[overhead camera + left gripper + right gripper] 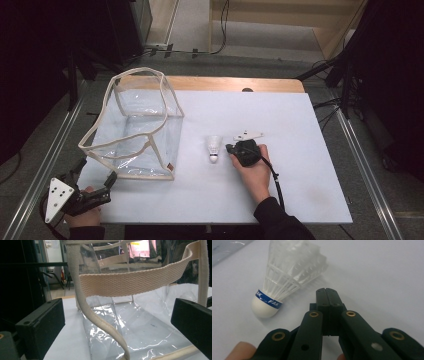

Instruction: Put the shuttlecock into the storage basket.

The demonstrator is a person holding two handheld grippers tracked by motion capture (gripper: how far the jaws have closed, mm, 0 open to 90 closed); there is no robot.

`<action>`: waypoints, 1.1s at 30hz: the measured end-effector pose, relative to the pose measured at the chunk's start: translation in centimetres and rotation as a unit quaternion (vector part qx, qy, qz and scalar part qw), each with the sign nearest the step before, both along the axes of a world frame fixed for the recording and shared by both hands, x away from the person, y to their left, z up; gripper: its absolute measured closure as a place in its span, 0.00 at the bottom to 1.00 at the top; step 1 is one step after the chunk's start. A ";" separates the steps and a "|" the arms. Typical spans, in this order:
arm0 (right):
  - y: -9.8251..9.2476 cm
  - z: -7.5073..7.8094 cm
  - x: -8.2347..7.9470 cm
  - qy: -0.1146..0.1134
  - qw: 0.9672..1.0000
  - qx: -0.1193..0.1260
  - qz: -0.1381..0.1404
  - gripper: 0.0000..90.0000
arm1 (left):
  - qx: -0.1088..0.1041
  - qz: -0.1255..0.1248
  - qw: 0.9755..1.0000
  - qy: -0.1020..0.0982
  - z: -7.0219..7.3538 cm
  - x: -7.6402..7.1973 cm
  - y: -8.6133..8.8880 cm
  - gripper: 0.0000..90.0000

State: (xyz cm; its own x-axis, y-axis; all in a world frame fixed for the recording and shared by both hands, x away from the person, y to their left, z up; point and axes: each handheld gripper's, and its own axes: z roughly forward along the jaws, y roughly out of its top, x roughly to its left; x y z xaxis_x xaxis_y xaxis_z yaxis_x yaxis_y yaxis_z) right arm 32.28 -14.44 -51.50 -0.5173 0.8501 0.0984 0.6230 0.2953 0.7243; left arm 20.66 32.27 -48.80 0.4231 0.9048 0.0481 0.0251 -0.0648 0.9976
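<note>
So far the shuttlecock (214, 148) lies on its side on the white table (300, 200), out in the open to the right of the clear bag (135, 125) and apart from it. Nothing lies inside the bag that you can see through its plastic walls, so the putting-in, if that is your aim, is not yet done.

Your right gripper (231, 148) sits just beside the shuttlecock, on its right. In the right gripper view the two black jaws are pressed together with nothing between them, and the shuttlecock (287, 277) rests to the left of their tips, its white cork end with the blue band nearest you and the feathers pointing away. You have not taken hold of it; you would need to spread the jaws and come around it before any lift.

Your left gripper (95, 177) is at the near left corner of the table, close to the bag's front corner. Its jaws stand wide apart, and in the left gripper view the bag's cloth rim (130, 283) and a hanging strap (100, 322) lie ahead between them, not pinched. The bag stands upright with its mouth open, though the rim sags unevenly.

I judge the work to be at its start: the bag is ready but unheld, the shuttlecock is ungrasped, and the carry and drop are all left.
</note>
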 end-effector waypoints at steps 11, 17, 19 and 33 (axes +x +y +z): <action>1.4 1.6 -0.9 -0.004 0.999 0.035 0.029 0.77 | 0.000 0.000 1.000 0.000 0.0 0.0 0.0 0.00; 2.5 2.7 -1.8 0.004 0.998 0.045 0.039 0.37 | 0.001 0.000 1.000 0.000 0.0 0.0 0.0 0.00; 3.0 2.8 -1.9 0.007 0.998 0.041 0.042 0.20 | 0.002 -0.001 1.000 0.000 0.0 0.0 0.0 0.00; 5.6 2.6 -1.9 0.042 0.995 0.016 0.088 0.03 | -0.001 0.000 1.000 0.000 0.0 0.0 0.0 0.00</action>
State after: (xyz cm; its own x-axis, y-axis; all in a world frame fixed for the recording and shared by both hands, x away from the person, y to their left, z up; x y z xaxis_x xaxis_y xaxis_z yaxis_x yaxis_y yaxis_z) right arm 30.38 -8.83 -48.91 -0.6473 0.7424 0.1727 0.6221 0.3835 0.6826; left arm 20.65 32.27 -48.79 0.4235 0.9047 0.0476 0.0242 -0.0638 0.9977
